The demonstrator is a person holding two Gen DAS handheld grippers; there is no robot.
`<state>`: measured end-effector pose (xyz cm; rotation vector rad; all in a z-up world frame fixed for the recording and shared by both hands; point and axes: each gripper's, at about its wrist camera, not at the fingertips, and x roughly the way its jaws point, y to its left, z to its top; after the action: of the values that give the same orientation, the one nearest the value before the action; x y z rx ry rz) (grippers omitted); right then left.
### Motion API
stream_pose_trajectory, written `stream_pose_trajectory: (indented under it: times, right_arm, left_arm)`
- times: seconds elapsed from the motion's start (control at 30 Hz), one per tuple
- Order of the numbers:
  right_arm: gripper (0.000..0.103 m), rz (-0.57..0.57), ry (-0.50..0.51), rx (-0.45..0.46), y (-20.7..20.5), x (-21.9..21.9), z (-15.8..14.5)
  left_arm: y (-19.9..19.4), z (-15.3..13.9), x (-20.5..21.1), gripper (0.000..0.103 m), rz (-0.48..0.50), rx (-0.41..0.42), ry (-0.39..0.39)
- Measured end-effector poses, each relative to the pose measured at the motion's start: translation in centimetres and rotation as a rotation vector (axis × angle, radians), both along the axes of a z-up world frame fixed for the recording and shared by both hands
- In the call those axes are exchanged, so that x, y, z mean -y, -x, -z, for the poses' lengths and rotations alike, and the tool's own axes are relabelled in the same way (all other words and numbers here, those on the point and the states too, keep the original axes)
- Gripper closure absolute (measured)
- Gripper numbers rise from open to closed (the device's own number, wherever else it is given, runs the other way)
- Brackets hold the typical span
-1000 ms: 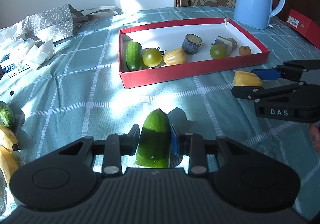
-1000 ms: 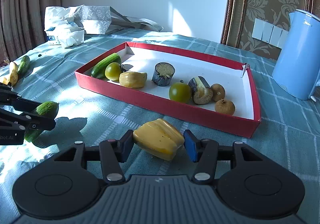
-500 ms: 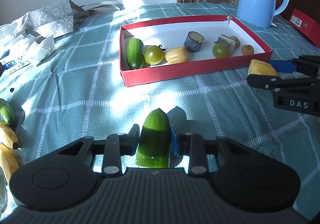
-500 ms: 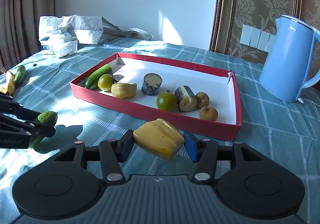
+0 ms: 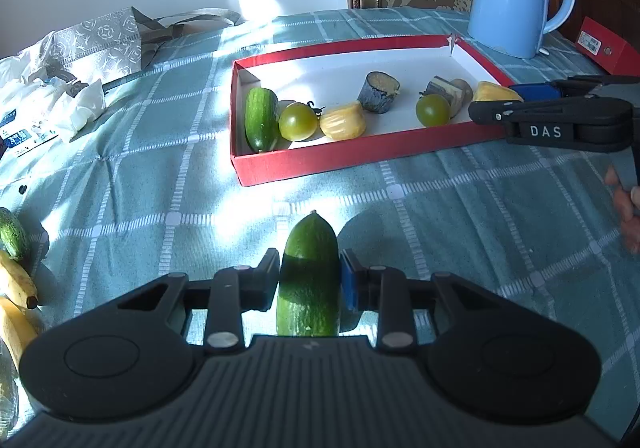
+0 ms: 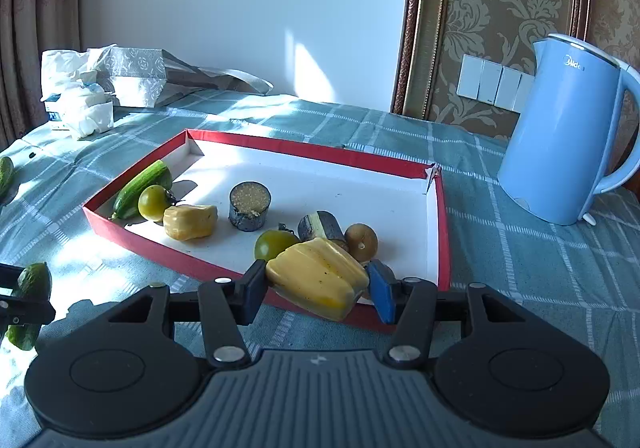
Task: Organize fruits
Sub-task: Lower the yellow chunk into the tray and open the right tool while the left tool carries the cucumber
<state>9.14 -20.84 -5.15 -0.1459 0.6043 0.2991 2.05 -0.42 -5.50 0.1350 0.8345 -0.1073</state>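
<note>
Counted from my fingers: three green cucumbers (image 5: 309,272), two green tomatoes (image 5: 297,121), two yellow pepper pieces (image 6: 318,277), two cut eggplant chunks (image 6: 249,205), one red tray (image 6: 443,232), one blue kettle (image 6: 564,128).

The bench (image 6: 520,268) wears a soft woven cloth with checks. The red box (image 6: 442,232) looks like stiff matt paper, white inside. The blue kettle (image 6: 560,128), at 3 o'clock, is smooth shiny plastic. The cucumber (image 5: 310,276) skin is bumpy. Each tool (image 6: 318,286) is matt black plastic with shiny metal pins.
</note>
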Motion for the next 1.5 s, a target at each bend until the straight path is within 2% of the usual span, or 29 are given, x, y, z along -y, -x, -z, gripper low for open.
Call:
stream_pose_trajectory:
  times: [0.6,0.93,1.23,1.43,1.5]
  right_arm:
    - [0.050,-0.056,0.014,0.010,-2.4,-0.6,0.1]
    - [0.050,-0.038,0.035,0.031,-6.7,-1.4,-0.2]
    - [0.050,-0.003,0.047,-0.069,-12.8,-1.1,1.6]
    - [0.048,-0.021,0.063,-0.117,-13.8,-1.6,2.7]
    - [0.044,-0.031,0.058,-0.117,-13.8,-1.6,2.7]
  left_arm:
    - [-0.6,-0.9,0.2,0.074,-0.043,0.013,0.025]
    - [-1.4,-2.2,0.7,0.074,-0.063,0.037,0.026]
    - [-2.4,-2.4,1.5,0.074,-0.084,0.033,0.021]
    - [-3.0,-2.7,2.0,0.074,-0.090,0.038,0.020]
    - [-3.2,-2.8,2.3,0.074,-0.087,0.041,0.019]
